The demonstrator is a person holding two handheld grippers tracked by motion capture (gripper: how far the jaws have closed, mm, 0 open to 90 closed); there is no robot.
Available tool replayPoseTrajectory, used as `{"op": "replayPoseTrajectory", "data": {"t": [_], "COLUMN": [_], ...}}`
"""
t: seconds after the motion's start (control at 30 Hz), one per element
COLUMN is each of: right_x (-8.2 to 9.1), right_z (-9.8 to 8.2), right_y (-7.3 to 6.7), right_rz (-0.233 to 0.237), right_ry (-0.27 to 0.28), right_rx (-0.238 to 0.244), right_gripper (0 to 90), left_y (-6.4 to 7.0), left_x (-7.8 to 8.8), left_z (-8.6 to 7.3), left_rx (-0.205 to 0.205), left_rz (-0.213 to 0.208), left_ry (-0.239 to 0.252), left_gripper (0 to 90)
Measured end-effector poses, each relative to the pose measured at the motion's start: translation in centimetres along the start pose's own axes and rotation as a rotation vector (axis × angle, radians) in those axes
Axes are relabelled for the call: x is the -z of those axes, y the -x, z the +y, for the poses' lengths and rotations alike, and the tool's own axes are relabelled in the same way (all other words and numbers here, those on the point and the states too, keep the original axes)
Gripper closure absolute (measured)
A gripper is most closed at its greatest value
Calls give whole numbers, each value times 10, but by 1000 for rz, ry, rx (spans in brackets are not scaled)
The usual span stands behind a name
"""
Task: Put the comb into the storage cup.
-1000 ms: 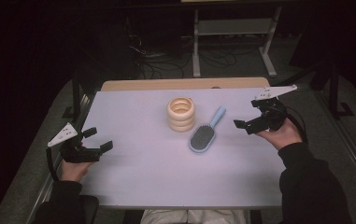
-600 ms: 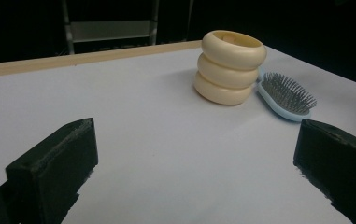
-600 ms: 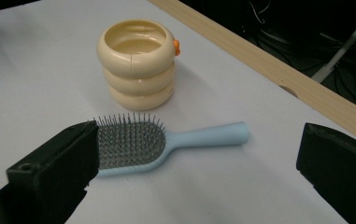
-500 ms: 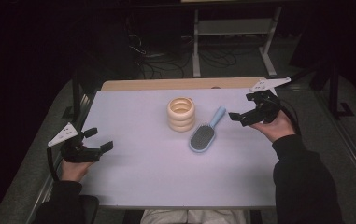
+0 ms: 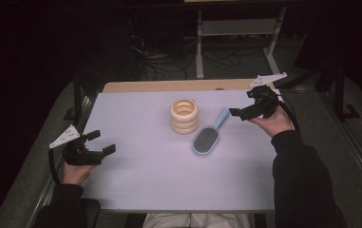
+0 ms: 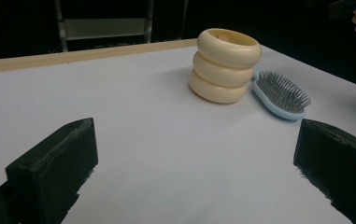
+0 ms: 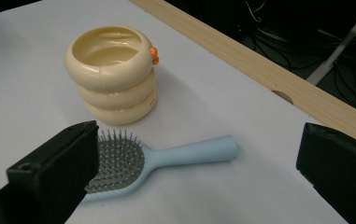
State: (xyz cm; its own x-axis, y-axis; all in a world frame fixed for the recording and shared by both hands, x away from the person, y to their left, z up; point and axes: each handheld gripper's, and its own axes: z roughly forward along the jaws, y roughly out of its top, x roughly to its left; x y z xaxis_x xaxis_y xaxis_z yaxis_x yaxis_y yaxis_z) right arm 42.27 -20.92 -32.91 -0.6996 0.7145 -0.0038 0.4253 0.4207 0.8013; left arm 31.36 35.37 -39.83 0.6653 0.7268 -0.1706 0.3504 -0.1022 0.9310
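A cream holder (image 5: 184, 115) made of three stacked rings stands upright at mid-table, hollow at the top. A light blue hairbrush (image 5: 207, 137) lies bristles up just right of it, handle pointing to the far right. My right gripper (image 5: 243, 103) hovers open beyond the handle's end, holding nothing. The right gripper view looks down on the hairbrush (image 7: 157, 158) and the holder (image 7: 112, 74) between the wide-apart jaws of the right gripper (image 7: 199, 182). My left gripper (image 5: 102, 142) rests open at the table's left edge. Its view frames the holder (image 6: 226, 65) and hairbrush (image 6: 281, 95) far ahead.
The white tabletop (image 5: 145, 175) has a wooden strip (image 5: 169, 86) along its far edge. A small orange knob (image 7: 153, 54) sits on the holder's top ring. Metal shelf legs (image 5: 200, 42) and cables stand on the dark floor behind.
My right gripper has moved away from me and slightly left, closer to the end of the brush handle. The left gripper, holder and brush stay put.
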Motion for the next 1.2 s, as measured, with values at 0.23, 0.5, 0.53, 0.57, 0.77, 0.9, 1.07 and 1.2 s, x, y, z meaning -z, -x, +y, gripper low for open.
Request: {"op": "replayPoseTrajectory", "data": {"t": [0.23,0.5,0.53,0.57,0.77,0.9,1.07,1.2], "right_x": [-12,-29,-32,-37,-48,-61,-74,-81], "right_z": [1,-1,-2,-3,-7,-12,-15,-17], "right_y": [4,9,11,13,19,23,23,22], "right_rz": [-1,6,6,7,-4,-14,-16,-8], "right_ry": [-17,-11,-11,-5,-19,-32,-34,-33], "right_rx": [-8,-30,-32,-44,-57,-59,-66,-69], "right_gripper": [0,0,0,0,0,27,31,50], "left_y": [0,0,0,0,0,0,0,0], "left_x": [1,0,1,1,1,0,1,0], "left_z": [0,0,0,0,0,0,0,0], "left_rx": [3,2,3,4,3,3,3,3], "left_rz": [-4,-4,-3,-3,-3,-3,-4,-5], "left_ry": [7,8,8,11,11,11,14,12], "left_gripper": [0,0,0,0,0,0,0,0]}}
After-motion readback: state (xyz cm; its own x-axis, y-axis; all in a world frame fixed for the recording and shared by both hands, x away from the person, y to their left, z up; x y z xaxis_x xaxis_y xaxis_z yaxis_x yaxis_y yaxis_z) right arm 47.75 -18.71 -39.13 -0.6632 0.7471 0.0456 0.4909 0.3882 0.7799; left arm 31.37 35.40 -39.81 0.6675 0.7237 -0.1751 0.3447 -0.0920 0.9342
